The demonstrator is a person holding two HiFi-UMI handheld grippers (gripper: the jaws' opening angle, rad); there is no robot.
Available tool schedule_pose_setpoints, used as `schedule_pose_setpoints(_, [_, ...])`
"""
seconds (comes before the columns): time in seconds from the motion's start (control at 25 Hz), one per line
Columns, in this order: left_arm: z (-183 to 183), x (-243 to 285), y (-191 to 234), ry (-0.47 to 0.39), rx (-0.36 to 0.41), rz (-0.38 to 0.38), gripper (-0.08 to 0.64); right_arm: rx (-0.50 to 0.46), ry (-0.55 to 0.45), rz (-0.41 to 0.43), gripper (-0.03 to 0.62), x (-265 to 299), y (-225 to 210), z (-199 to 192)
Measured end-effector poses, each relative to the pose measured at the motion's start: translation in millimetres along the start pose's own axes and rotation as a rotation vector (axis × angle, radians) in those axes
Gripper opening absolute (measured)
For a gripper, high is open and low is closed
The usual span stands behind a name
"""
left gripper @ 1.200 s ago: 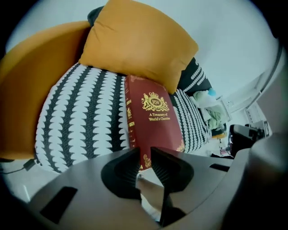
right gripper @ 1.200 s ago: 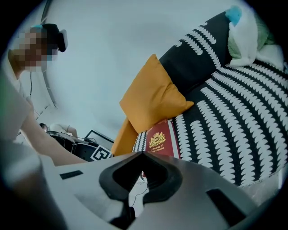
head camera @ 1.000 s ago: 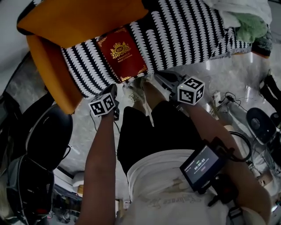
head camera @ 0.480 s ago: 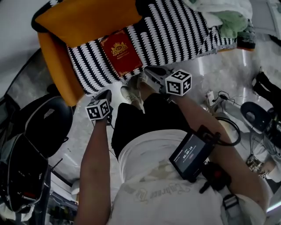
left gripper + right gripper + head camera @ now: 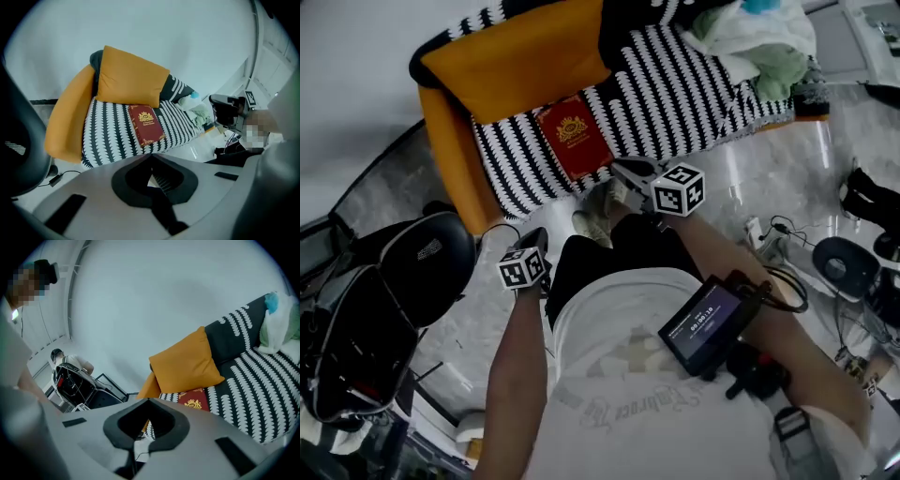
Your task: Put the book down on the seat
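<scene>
The red book (image 5: 574, 137) lies flat at the striped seat's (image 5: 675, 89) left end, apparently delivered. With nothing to carry, the left gripper (image 5: 151, 158) and right gripper (image 5: 147, 401) are pressed together, empty.

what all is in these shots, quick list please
book: 1, dark red with a gold crest, flat on the striped seat in front of the cushion
cushion: 1, orange, against the sofa back at the arm end
sofa: 1, black-and-white patterned cover, orange arm, by a pale wall
cloths: a heap, white and green, far end of the seat
cables: several, dark, on the floor at the person's right
screen: 1, black, on the person's chest
left tongs: 1, grey, shut, empty, held off the sofa
right tongs: 1, grey, shut, empty, near the seat's front edge
</scene>
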State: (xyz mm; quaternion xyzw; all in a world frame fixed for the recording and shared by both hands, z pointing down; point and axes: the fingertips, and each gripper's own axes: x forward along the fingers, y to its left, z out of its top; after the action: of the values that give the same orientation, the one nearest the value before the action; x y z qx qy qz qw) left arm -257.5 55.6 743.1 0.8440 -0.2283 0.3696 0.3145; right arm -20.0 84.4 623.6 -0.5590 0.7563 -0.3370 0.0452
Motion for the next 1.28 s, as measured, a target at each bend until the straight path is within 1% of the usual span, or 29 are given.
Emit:
schedule_pose_setpoints(0.12, [0.0,-24.2,-13.0,-0.071,-0.001,-0.007,0.011,-0.029,-0.01,0.023,0.014,-12.7,26.0,-3.5])
schedule_pose_setpoints(0.28, [26.6,-47.4,-22.4,-0.16,0.03,-0.012,0.012,-0.039,-0.023,0.053,0.014,-16.2,49.8,-5.5])
schedule_pose_setpoints(0.4, [41.0,-68.7,-37.9,-0.242,0.033,-0.023,0.011,-0.047,-0.037,0.081,0.014,-29.5,70.7,-11.2])
schedule_pose_setpoints(0.56, [71.8,-91.0,-53.6,-0.315,0.051,-0.06,0.012,-0.091,-0.034,0.093,0.014,-32.6,90.7,-3.4])
schedule_pose_setpoints(0.72, [103.6,-113.3,-78.1,-0.382,0.097,-0.098,0.011,-0.171,-0.043,0.098,0.014,-39.5,105.3,16.7])
schedule_pose_setpoints(0.88, [119.7,-128.9,-100.6,-0.409,0.193,-0.109,0.012,-0.24,-0.067,0.102,0.014,-51.4,120.2,39.2])
schedule_pose_setpoints(0.96, [121.1,-136.5,-105.9,-0.409,0.224,-0.116,0.011,-0.263,-0.084,0.105,0.014,-57.0,130.1,47.9])
schedule_pose_setpoints(1.08, [121.9,-150.4,-109.4,-0.414,0.239,-0.125,0.011,-0.278,-0.109,0.109,0.014,-65.1,143.8,57.2])
schedule_pose_setpoints(1.28, [127.6,-172.5,-107.7,-0.445,0.249,-0.131,0.011,-0.3,-0.149,0.107,0.014,-74.5,159.7,66.7])
